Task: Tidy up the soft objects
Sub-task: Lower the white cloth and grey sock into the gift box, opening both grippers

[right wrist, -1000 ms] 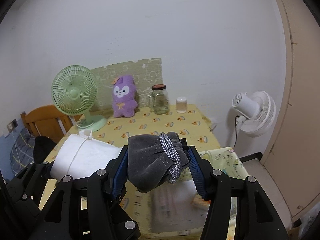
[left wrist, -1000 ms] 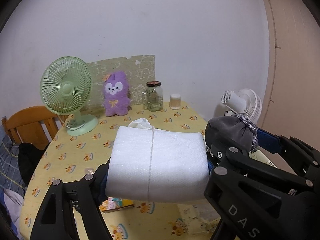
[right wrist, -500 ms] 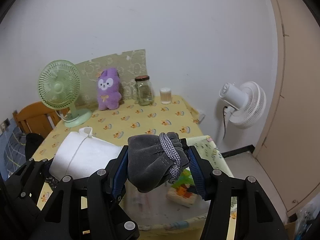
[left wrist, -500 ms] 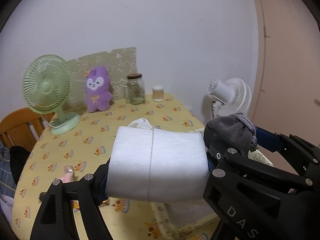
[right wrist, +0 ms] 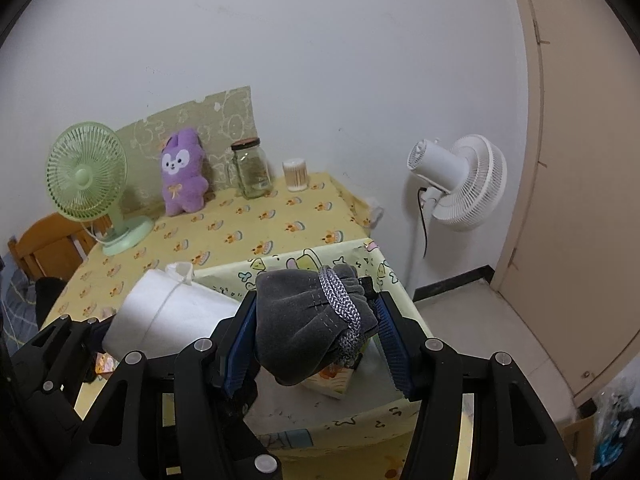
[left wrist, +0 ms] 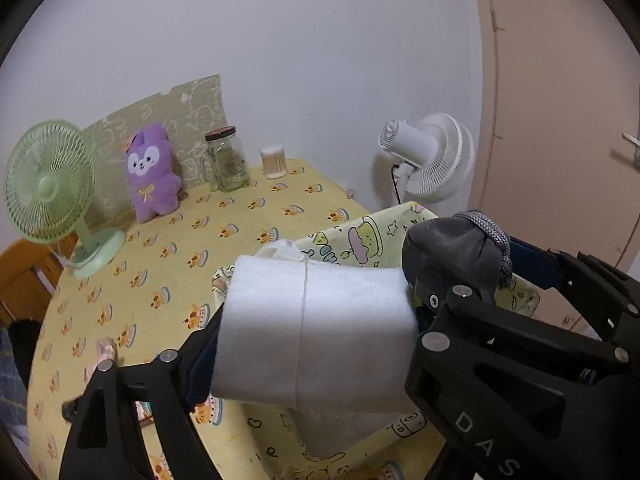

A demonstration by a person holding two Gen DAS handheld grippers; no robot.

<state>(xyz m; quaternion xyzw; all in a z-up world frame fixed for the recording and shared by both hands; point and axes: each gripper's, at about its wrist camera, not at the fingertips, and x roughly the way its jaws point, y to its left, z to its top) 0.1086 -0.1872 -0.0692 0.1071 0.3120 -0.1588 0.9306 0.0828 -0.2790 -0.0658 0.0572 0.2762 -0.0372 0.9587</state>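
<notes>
My left gripper (left wrist: 316, 332) is shut on a white foam roll (left wrist: 312, 328) tied with a thread, held in the air over a yellow cartoon-print fabric bin (left wrist: 360, 236) at the table's near right corner. My right gripper (right wrist: 316, 320) is shut on a grey drawstring pouch (right wrist: 308, 320), held just right of the roll (right wrist: 168, 316) above the same bin (right wrist: 304, 260). The pouch also shows in the left wrist view (left wrist: 452, 248). A small colourful box (right wrist: 332, 380) lies inside the bin.
A yellow patterned tablecloth (left wrist: 240, 216) covers the table. At the back stand a green fan (left wrist: 48, 192), a purple plush (left wrist: 152, 176), a glass jar (left wrist: 226, 160) and a small swab pot (left wrist: 274, 162). A white floor fan (right wrist: 456, 180) stands right of the table. A wooden chair (right wrist: 48, 244) is left.
Both grippers have swung right and forward with their loads. The fabric bin has come into view directly beneath them. The grips have not changed.
</notes>
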